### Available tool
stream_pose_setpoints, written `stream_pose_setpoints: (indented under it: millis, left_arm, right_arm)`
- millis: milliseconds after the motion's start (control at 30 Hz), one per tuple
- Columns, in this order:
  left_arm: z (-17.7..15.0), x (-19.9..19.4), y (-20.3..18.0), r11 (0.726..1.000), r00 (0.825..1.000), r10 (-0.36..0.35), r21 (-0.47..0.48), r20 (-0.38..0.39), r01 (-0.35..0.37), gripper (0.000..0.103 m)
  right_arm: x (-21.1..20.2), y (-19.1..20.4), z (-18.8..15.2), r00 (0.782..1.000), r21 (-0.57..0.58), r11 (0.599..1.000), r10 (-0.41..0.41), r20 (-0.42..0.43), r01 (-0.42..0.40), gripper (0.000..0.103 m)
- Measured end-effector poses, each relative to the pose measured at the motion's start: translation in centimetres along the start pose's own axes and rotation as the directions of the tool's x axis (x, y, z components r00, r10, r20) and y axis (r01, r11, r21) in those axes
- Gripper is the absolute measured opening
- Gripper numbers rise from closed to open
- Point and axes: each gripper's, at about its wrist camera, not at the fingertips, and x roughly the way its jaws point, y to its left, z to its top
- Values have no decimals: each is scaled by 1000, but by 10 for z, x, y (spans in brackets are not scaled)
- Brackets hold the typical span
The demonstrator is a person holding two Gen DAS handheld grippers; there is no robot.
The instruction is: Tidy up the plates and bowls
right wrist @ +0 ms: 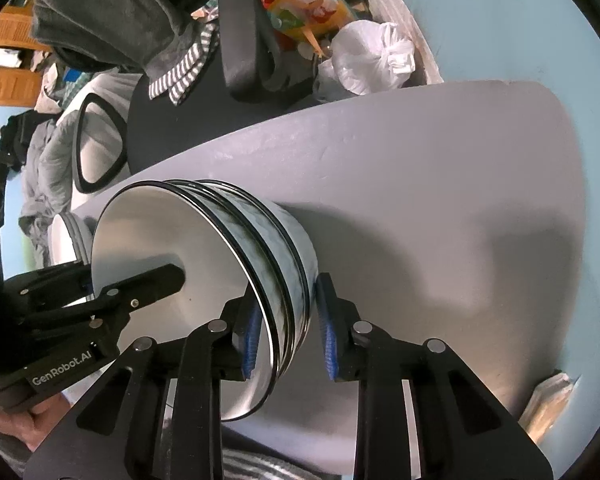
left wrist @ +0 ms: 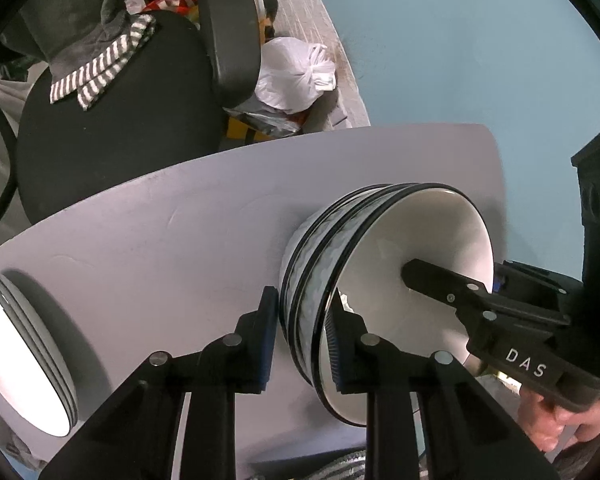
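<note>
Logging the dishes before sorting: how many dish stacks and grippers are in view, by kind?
Stack of bowls: 1
Stack of plates: 1
Grippers: 2 (left gripper, right gripper)
Total: 4
The number of dishes inside each stack is not clear enough to count.

White capital letters "DAS" stood on the black body of the right tongs (left wrist: 414, 276), as seen from the left wrist view, just above the hand that held it. In the right wrist view, the black body of the left tongs (right wrist: 172, 276) carried the white wording "GenRobot.AI" near the handle. The colourful packaging (right wrist: 308, 8) behind the chair seemed to bear print, but it was too blurred to read.
</note>
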Motion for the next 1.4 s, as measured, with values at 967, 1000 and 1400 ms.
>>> stream_pose_setpoints:
  millis: [967, 1000, 1400]
  left_arm:
    - [-31, -12, 24, 999, 1000, 26, -42, -2, -26, 18]
    - [-34, -15, 27, 999, 1000, 27, -45, 1, -27, 18]
    - [-60, -48, 73, 993, 998, 48, -112, 44, -43, 18]
  right_arm:
    - [7, 30, -16, 998, 7, 1000, -28, -54, 28, 19]
    - [7, 34, -17, 998, 2, 1000, -29, -53, 29, 19]
    - [16, 90, -25, 998, -65, 998, -27, -57, 23, 19]
